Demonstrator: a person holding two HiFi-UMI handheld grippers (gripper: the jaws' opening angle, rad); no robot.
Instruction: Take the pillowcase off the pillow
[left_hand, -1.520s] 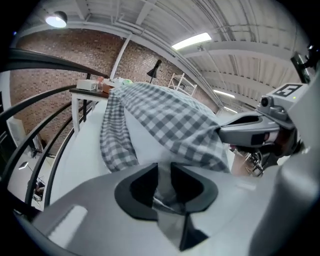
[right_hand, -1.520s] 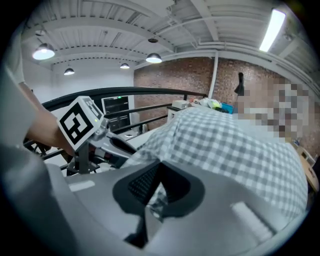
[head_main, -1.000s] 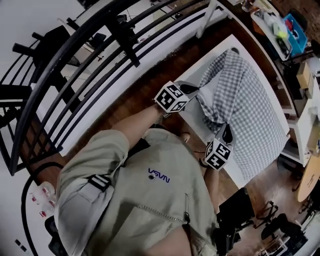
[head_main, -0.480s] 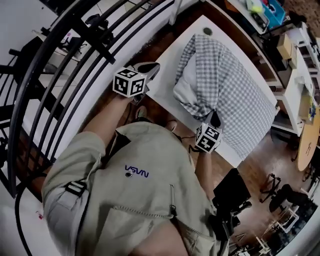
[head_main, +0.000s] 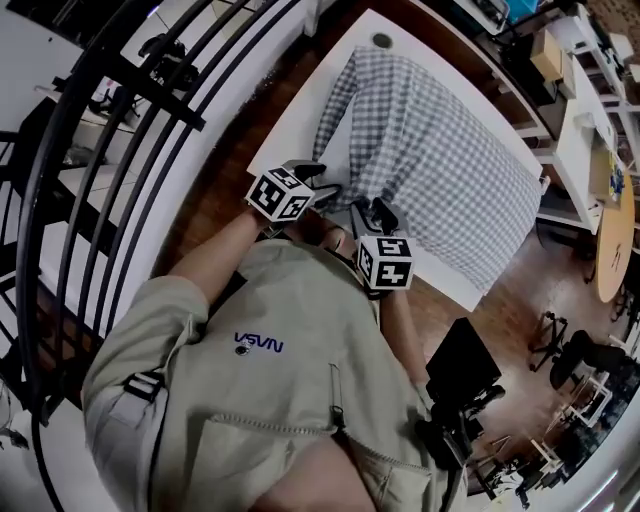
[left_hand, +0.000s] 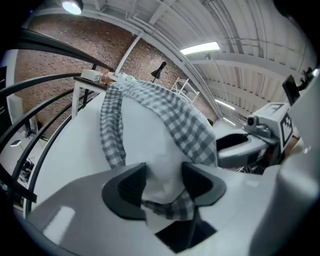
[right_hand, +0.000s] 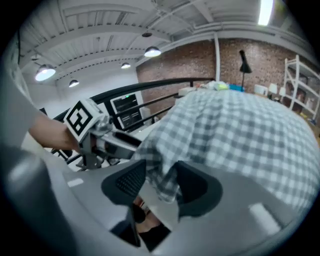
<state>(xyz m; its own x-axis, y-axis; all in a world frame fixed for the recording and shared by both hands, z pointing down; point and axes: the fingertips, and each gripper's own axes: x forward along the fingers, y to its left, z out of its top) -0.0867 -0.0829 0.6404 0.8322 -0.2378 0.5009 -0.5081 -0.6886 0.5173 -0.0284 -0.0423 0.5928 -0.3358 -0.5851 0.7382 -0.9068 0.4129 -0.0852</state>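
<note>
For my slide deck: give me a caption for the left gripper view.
Left gripper, jaws just opened, straddling the white pillow's end and the checked pillowcase's edge.

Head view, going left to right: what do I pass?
Black railing → left gripper → right gripper → round wooden table. Both grippers' jaws have just been opening, with checked pillowcase cloth between each pair.

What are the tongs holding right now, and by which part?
Nothing is clamped. Both tongs' jaws have just been opening: the left tongs straddle the pillow at its near end, the right tongs the pillowcase at its near edge.
</note>
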